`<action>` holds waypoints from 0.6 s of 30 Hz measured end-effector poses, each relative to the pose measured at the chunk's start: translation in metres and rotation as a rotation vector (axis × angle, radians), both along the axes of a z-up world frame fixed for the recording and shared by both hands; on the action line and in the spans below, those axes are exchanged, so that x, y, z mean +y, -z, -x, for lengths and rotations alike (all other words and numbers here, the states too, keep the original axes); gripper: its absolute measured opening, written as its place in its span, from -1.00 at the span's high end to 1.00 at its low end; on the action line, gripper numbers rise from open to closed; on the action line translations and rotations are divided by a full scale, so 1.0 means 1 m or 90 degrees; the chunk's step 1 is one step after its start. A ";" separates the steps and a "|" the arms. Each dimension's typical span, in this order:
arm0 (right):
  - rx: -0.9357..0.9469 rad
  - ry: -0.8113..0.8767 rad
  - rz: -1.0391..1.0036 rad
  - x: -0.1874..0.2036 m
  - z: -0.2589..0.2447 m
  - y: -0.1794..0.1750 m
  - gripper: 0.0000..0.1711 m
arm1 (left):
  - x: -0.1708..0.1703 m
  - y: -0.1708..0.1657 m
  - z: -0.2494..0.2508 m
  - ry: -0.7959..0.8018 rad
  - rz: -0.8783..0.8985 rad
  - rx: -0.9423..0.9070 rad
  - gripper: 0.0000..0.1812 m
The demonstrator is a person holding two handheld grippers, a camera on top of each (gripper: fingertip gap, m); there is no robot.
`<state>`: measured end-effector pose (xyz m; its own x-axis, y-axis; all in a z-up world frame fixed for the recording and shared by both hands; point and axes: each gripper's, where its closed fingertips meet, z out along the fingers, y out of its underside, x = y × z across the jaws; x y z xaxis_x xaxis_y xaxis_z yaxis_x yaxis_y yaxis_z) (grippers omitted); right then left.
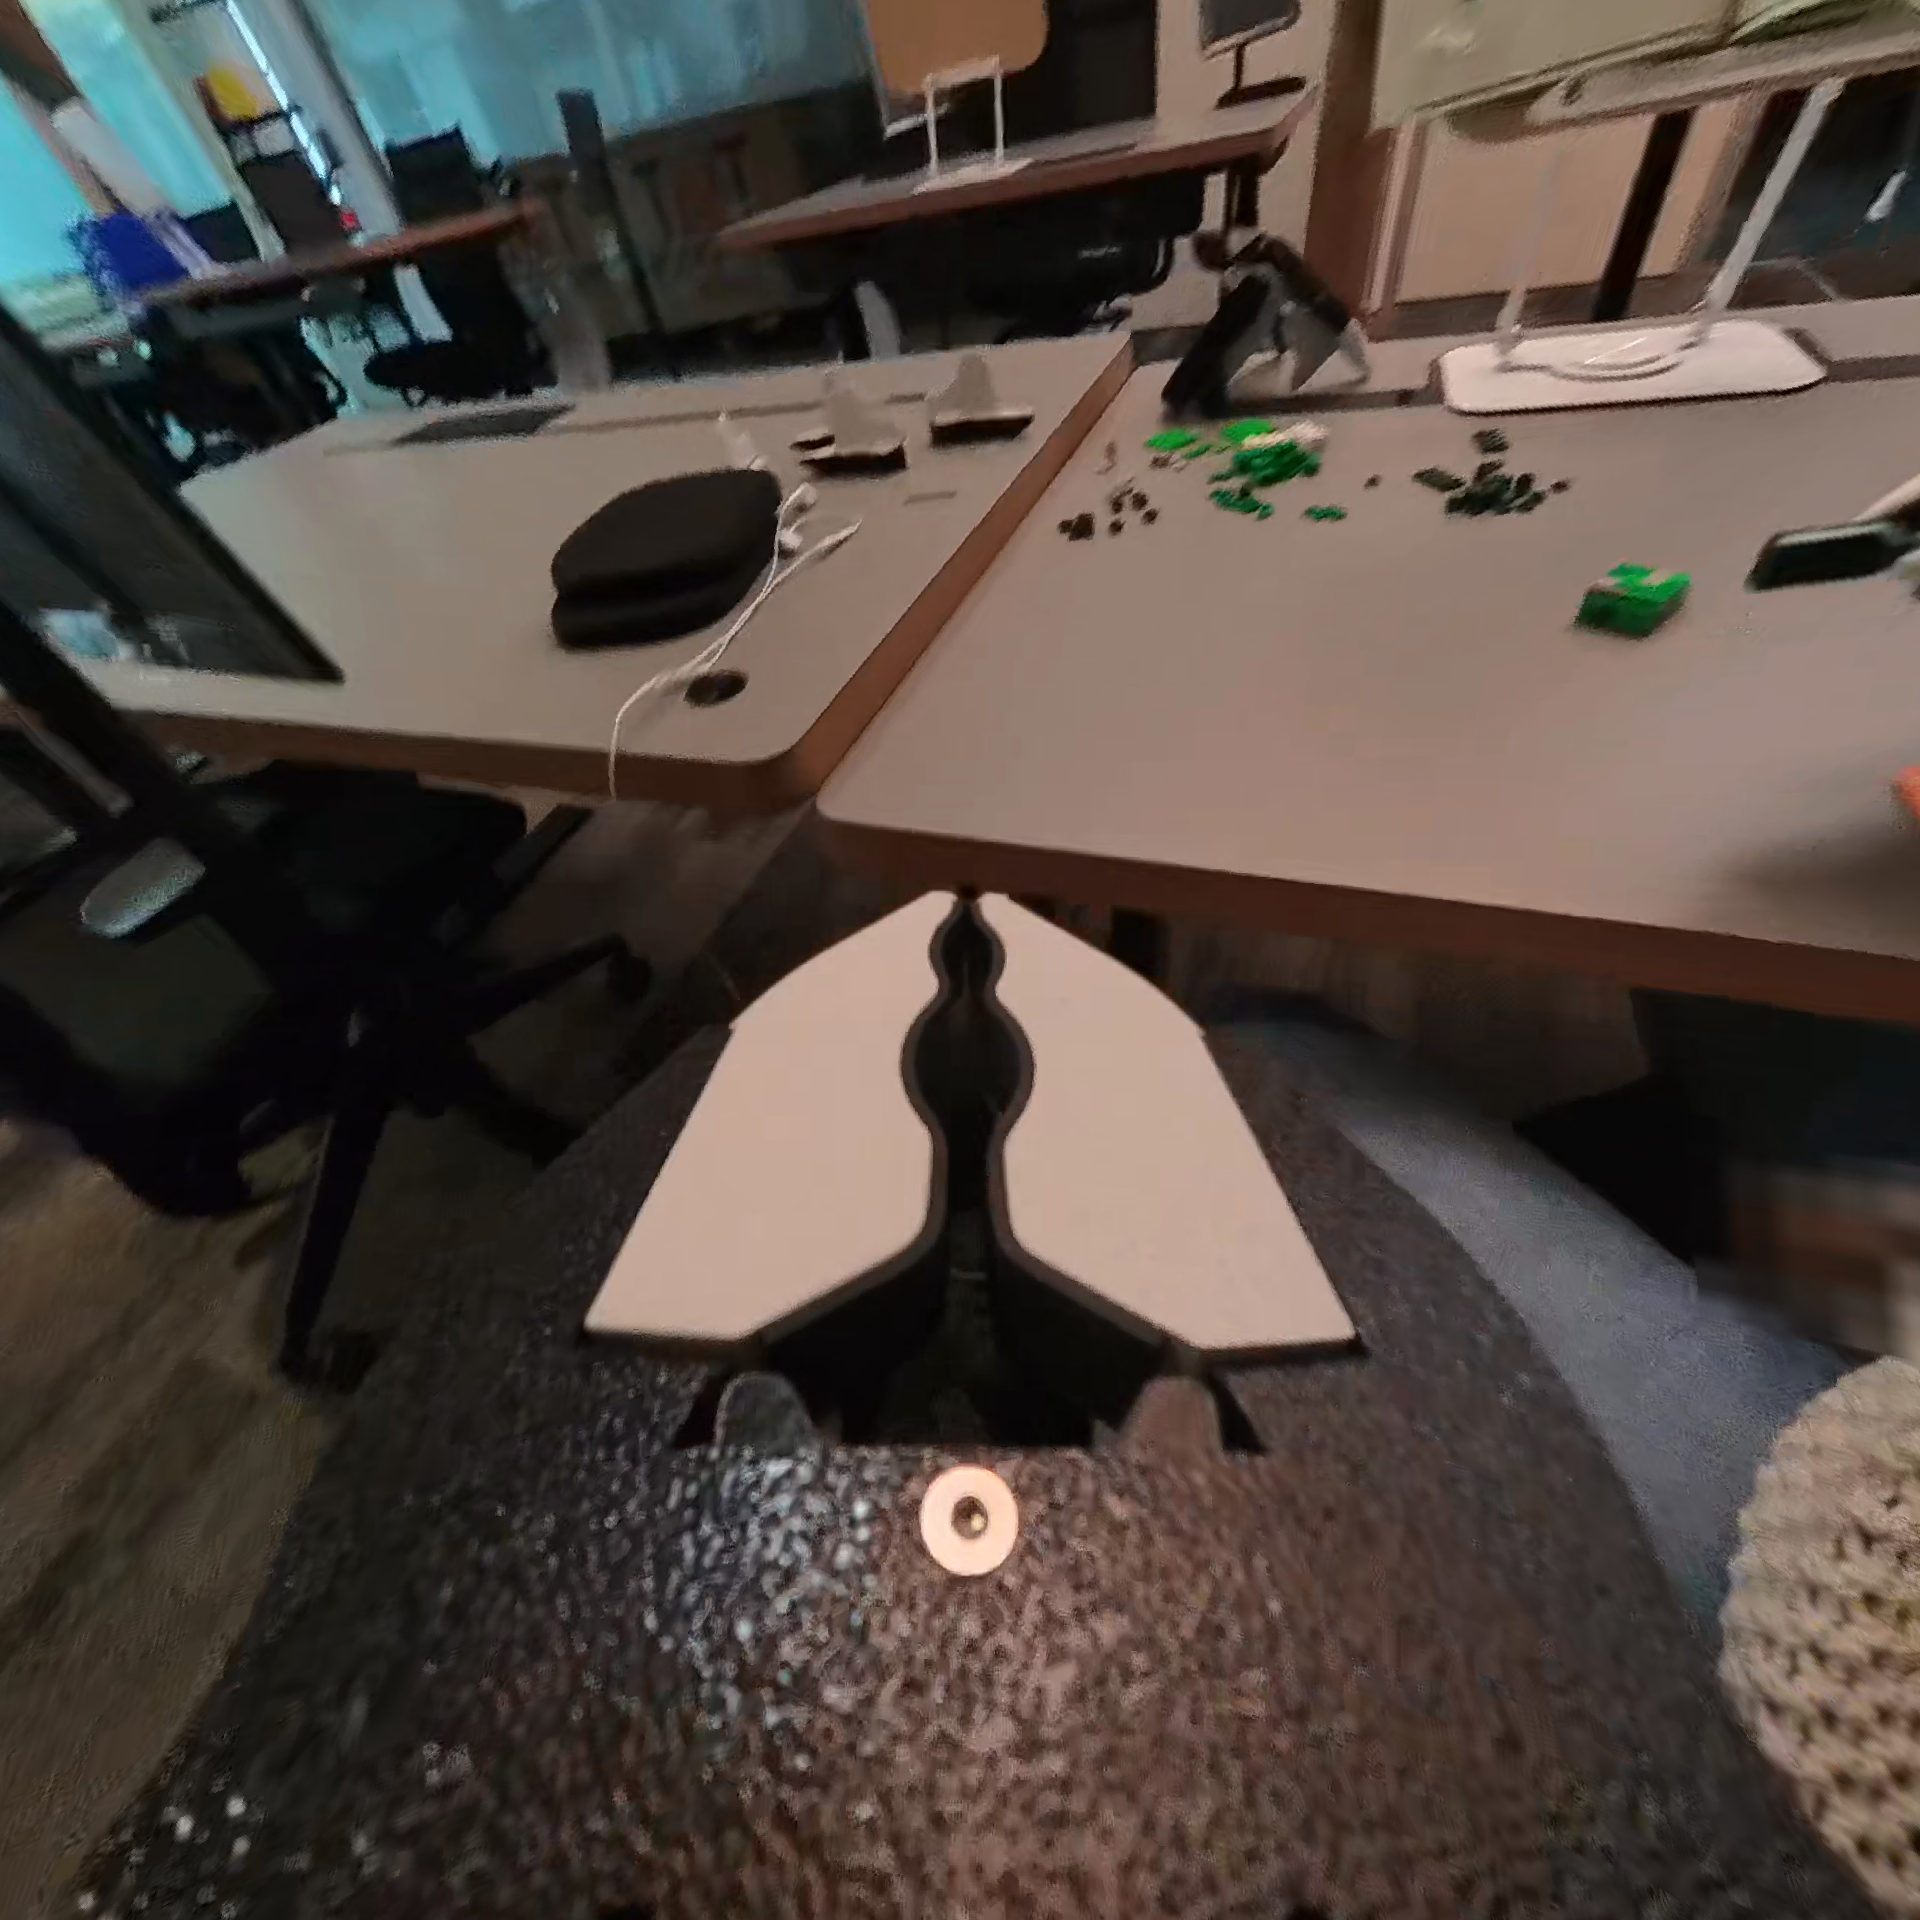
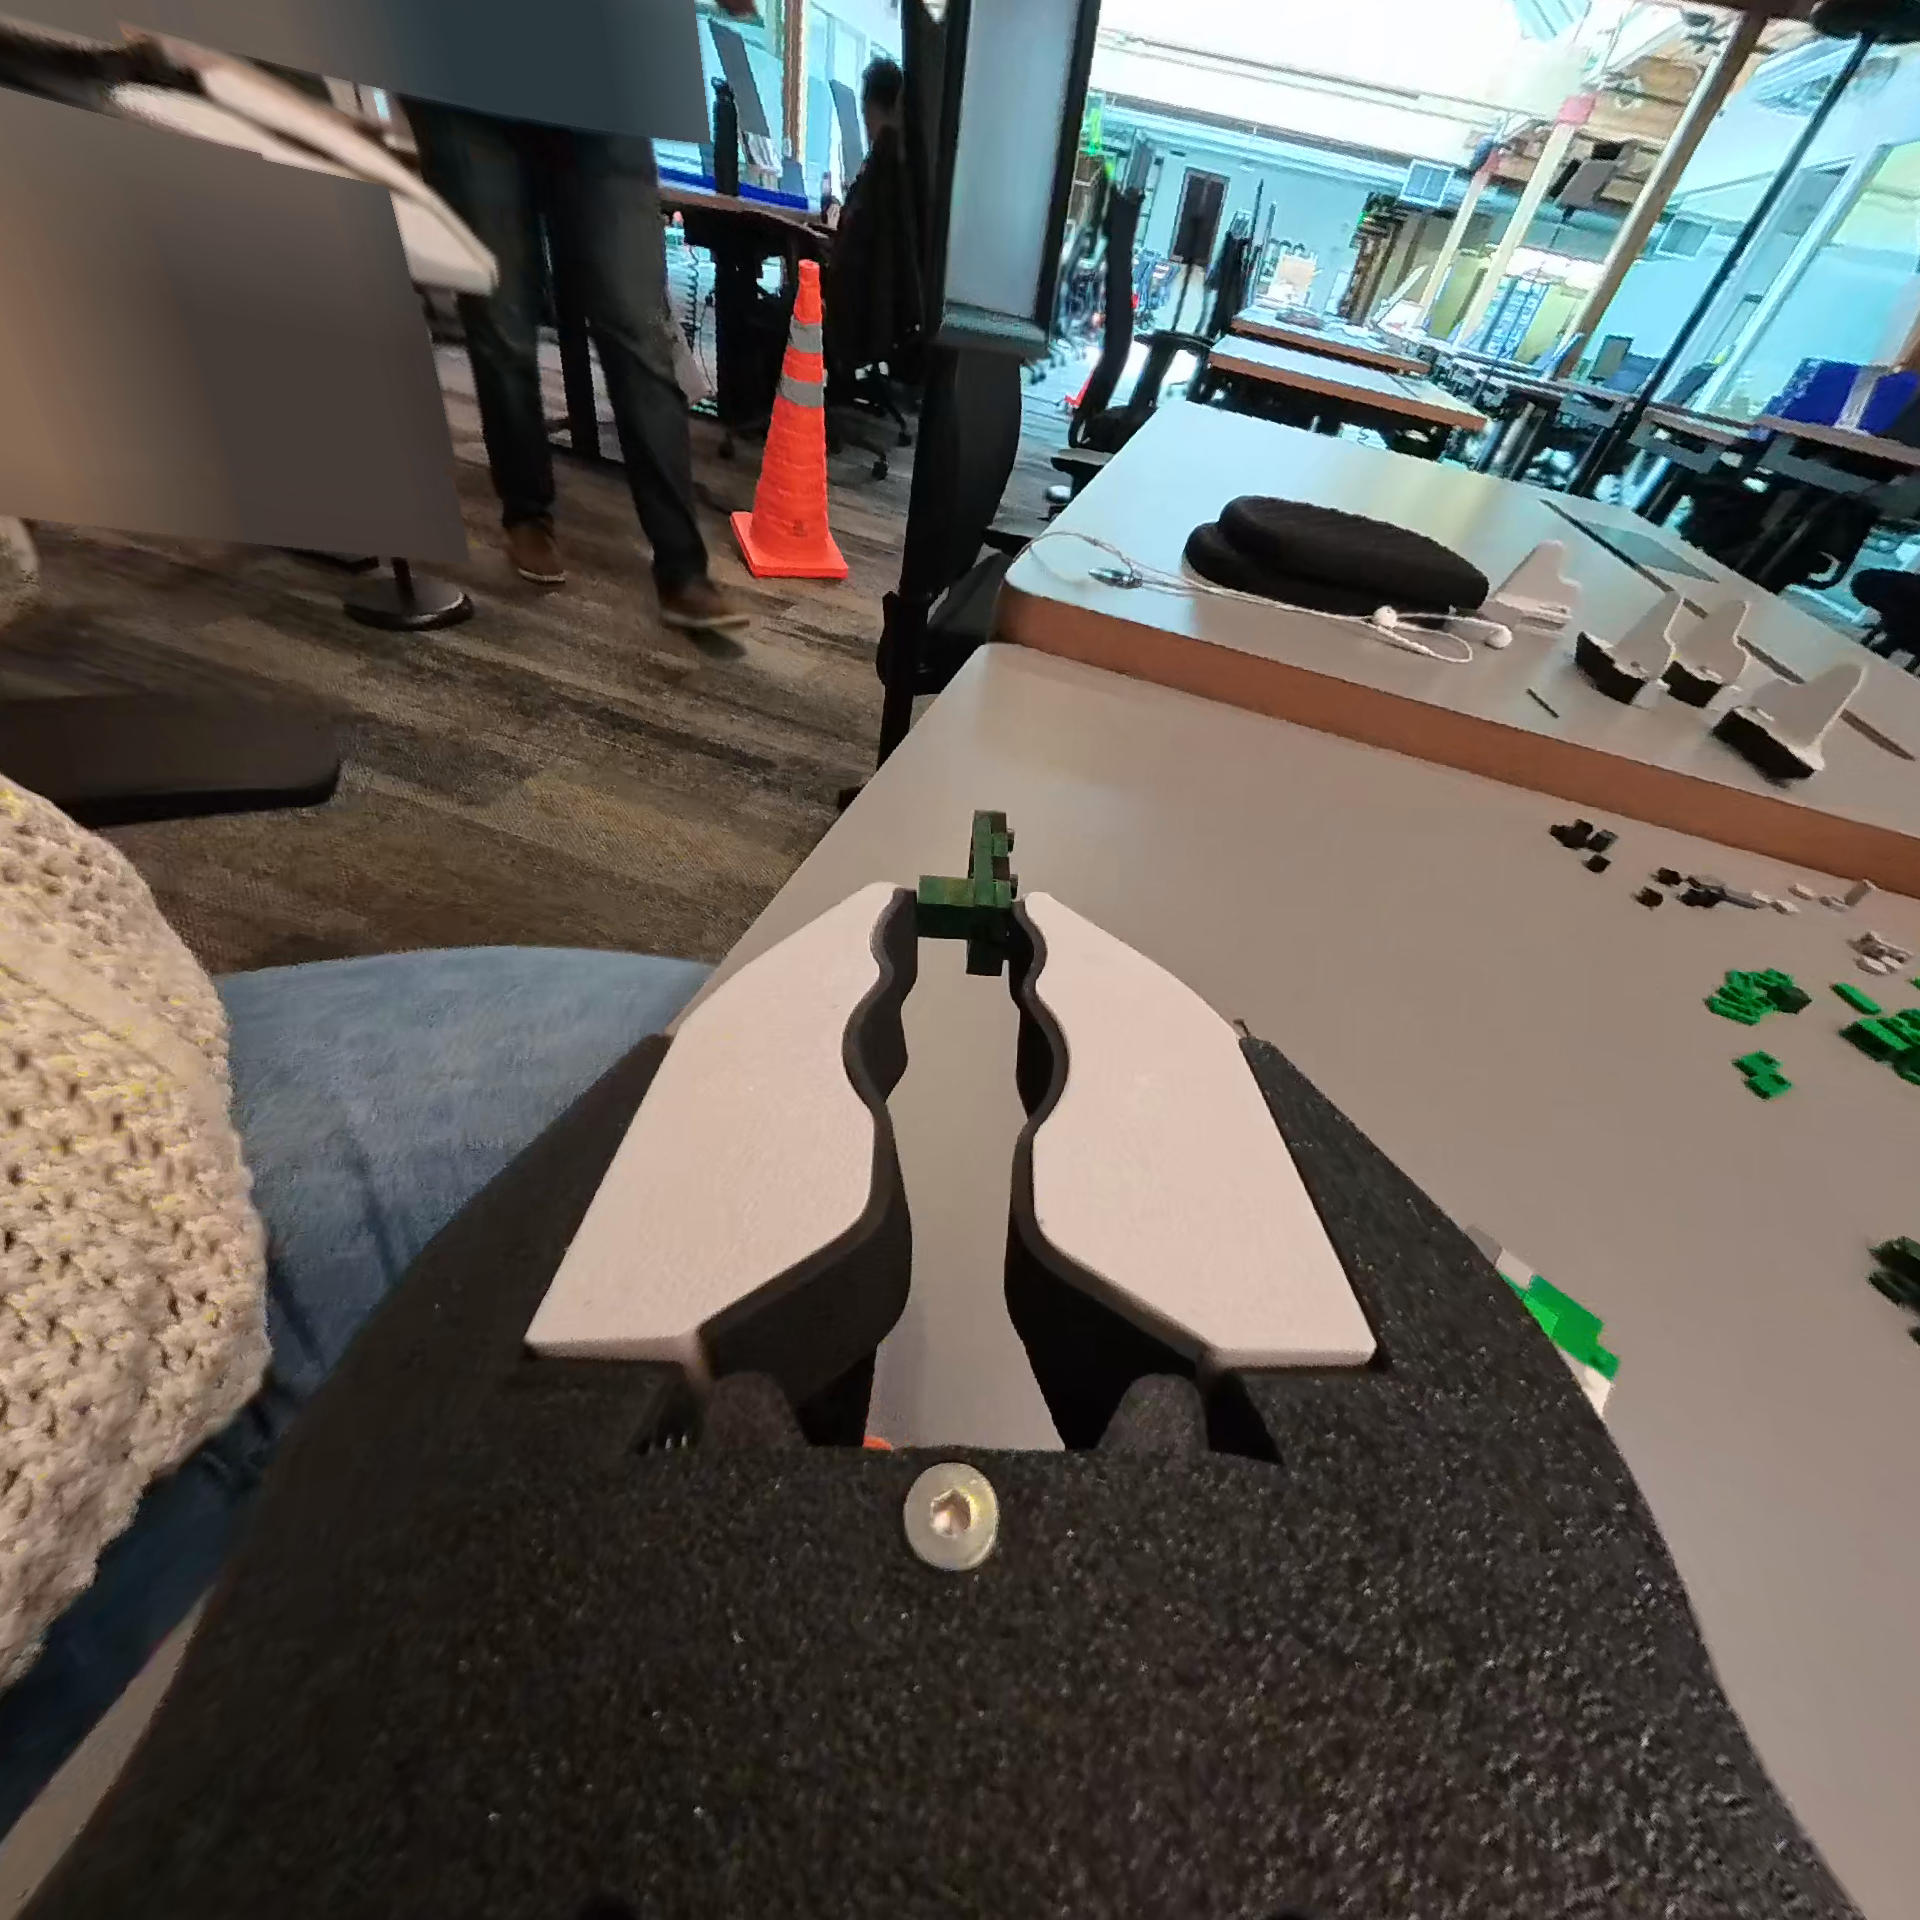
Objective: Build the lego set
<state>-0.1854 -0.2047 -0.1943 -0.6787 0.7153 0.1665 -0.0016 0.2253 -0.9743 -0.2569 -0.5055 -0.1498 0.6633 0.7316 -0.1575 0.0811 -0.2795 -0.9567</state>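
Note:
My left gripper [image 1: 968, 909] is shut and empty, held below and in front of the grey table's near edge [image 1: 1351, 894]. On that table lie loose bright green bricks [image 1: 1262, 462], dark green bricks [image 1: 1491, 488], small black pieces [image 1: 1112, 514] and a green built block [image 1: 1631, 601]. My right gripper [image 2: 964, 914] is shut on a small dark green lego assembly [image 2: 982, 894] at its fingertips, above the table's left corner. Loose green bricks [image 2: 1870, 1029] and black pieces [image 2: 1683, 888] lie to its right.
A second table [image 1: 520, 582] adjoins on the left with a black pad [image 1: 665, 551], white earphones [image 1: 790, 540] and spare gripper fingers [image 2: 1704, 665]. An office chair [image 1: 312, 935] stands below. An orange cone [image 2: 795, 436] and a walking person [image 2: 582, 416] are on the floor. A knitted sleeve [image 2: 94, 1195] shows. One gripper's finger ends stand about 30 cm off the other's. The green built block [image 1: 1631, 601] lies some 15 cm from my right tips, 45 cm from my left tips.

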 end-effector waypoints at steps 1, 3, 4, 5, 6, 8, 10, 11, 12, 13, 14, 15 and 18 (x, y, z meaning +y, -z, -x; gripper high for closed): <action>-0.003 0.001 0.010 0.000 0.002 -0.002 0.81 | -0.006 0.006 0.001 -0.007 -0.004 -0.014 0.99; -0.014 0.002 0.029 0.001 0.006 -0.003 0.81 | -0.015 0.015 0.002 -0.015 -0.018 -0.035 0.99; -0.020 0.005 0.037 0.002 0.007 -0.003 0.81 | -0.019 0.019 0.003 -0.018 -0.026 -0.041 1.00; -0.023 0.007 0.044 0.002 0.009 -0.004 0.81 | -0.021 0.023 0.005 -0.020 -0.031 -0.047 0.99; -0.023 0.008 0.049 0.002 0.010 -0.005 0.81 | -0.024 0.027 0.007 -0.023 -0.035 -0.054 0.99; -0.024 0.013 0.052 0.001 0.012 -0.007 0.81 | -0.028 0.032 0.014 -0.032 -0.046 -0.062 0.99; -0.023 0.015 0.051 -0.001 0.014 -0.008 0.81 | -0.031 0.034 0.020 -0.036 -0.064 -0.064 0.93; -0.022 0.016 0.051 -0.003 0.015 -0.010 0.81 | -0.033 0.035 0.024 -0.044 -0.072 -0.061 0.90; -0.020 0.019 0.050 -0.005 0.017 -0.011 0.81 | -0.036 0.035 0.029 -0.056 -0.081 -0.050 0.87; -0.019 0.024 0.043 -0.007 0.019 -0.011 0.81 | -0.040 0.035 0.036 -0.072 -0.091 -0.034 0.85; -0.016 0.031 0.032 -0.008 0.022 -0.012 0.81 | -0.045 0.035 0.043 -0.094 -0.104 -0.016 0.82; -0.010 0.040 0.019 -0.009 0.026 -0.013 0.81 | -0.052 0.038 0.051 -0.122 -0.117 0.002 0.80; 0.023 0.091 -0.002 -0.004 0.043 -0.020 0.81 | -0.082 0.053 0.074 -0.232 -0.131 0.072 0.79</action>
<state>-0.2280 -0.2084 -0.1748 -0.5641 0.8032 0.1915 -0.0042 0.2291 -0.9734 -0.3309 -0.5876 -0.2027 0.3420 0.9388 -0.0407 0.0306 -0.0545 -0.9980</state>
